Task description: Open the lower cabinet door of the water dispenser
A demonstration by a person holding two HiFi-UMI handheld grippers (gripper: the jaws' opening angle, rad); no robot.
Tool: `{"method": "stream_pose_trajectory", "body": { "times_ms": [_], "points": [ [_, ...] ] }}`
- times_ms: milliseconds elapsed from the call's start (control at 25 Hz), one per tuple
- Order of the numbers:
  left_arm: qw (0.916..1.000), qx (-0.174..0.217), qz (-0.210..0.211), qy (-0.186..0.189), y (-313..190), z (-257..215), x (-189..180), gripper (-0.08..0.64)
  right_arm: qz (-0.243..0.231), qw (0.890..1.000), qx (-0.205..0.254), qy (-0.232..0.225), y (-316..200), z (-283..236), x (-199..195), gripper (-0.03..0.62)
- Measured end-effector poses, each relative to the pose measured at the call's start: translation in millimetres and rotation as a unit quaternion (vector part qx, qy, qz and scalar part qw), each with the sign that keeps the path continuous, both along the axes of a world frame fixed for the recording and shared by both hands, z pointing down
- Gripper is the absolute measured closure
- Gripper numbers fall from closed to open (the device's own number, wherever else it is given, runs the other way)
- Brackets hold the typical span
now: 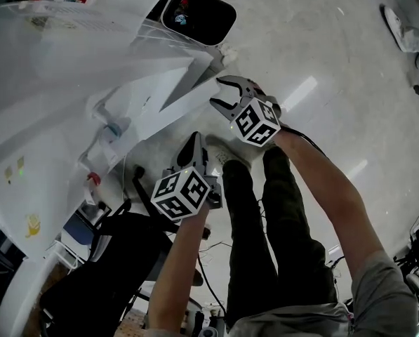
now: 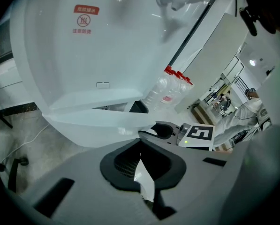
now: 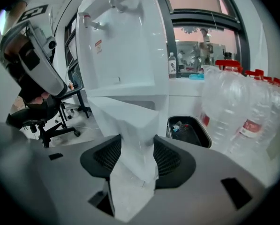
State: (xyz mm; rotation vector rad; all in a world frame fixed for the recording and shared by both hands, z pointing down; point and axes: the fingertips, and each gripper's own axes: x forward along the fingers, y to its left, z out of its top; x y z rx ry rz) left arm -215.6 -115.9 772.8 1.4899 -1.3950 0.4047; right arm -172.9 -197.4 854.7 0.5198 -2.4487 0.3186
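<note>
Below, in the head view, the white water dispenser point(image 1: 55, 83) fills the left side, and its lower cabinet door point(image 1: 167, 107) stands swung out from the body toward the floor's middle. The right gripper point(image 1: 217, 92) sits at the door's free edge with its 2 jaws on either side of it. The left gripper point(image 1: 195, 140) hangs lower, near the door and apart from it, above the person's dark trousers point(image 1: 265, 223). A black trash bin point(image 1: 213, 20) stands beyond the dispenser, and a black office chair point(image 1: 118, 258) is at the lower left. In the left gripper view, the left gripper point(image 2: 140, 149) has its jaws pressed together with nothing between them. The dispenser point(image 2: 107, 46) rises ahead, the open door point(image 2: 107, 121) juts out beneath it, and the right gripper point(image 2: 177, 132) shows at the door's end. Red-capped water bottles point(image 2: 170, 88) stand behind. In the right gripper view, the right gripper point(image 3: 137, 156) pinches the door point(image 3: 130, 125) by its edge, a pad against each face. The dispenser point(image 3: 125, 41) stands behind it, the bin point(image 3: 186, 130) just to its right and the bottles point(image 3: 238, 111) further right. The left gripper point(image 3: 36, 64) and the chair point(image 3: 46, 121) show at the left.
</note>
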Motion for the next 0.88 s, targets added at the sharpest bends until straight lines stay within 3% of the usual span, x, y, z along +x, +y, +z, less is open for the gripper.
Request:
{"method": "stream_pose_trajectory", "body": {
  "times_ms": [600, 720, 880],
  "points": [
    [0.9998, -0.004, 0.019, 0.0, 19, 0, -7, 0.552, 0.079, 0.997, -0.017, 0.002, 45, 0, 15, 0.373],
    [0.998, 0.003, 0.062, -0.012, 15, -1, -5, 0.551, 0.077, 0.997, -0.023, 0.004, 46, 0, 14, 0.371],
    [0.9865, 0.014, 0.159, -0.034, 8, -4, 7, 0.551, 0.063, 0.997, -0.049, 0.003, 49, -3, 18, 0.371]
  ]
}}
